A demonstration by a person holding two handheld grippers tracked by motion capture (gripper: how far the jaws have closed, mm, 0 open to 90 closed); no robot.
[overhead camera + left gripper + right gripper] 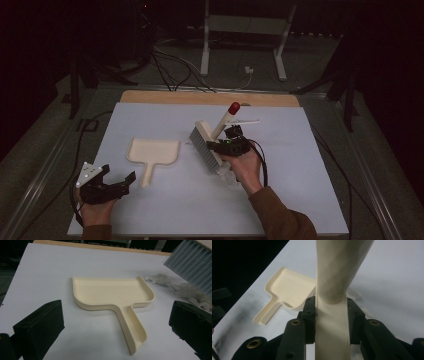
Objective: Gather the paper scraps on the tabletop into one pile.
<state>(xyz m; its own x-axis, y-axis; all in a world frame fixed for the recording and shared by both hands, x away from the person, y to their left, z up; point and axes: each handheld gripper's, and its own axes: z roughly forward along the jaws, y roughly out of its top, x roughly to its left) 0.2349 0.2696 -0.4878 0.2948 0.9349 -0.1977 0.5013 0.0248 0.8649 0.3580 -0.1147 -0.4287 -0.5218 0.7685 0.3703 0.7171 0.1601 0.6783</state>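
Dim overall, dark surroundings; pale table [150,205] lit from above, soft shadows, mild blur

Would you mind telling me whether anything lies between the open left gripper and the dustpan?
Nothing visible does. The left gripper faces the cream dustpan across bare table. The crumpled scraps lie off to the pan's side, under the brush clamped in the right gripper.

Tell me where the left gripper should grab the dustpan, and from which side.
Grip the dustpan by its narrow handle, probably from the near end, where it points toward the left gripper. The handle is slim enough for the open jaws; the pan lies flat and looks too broad to span.
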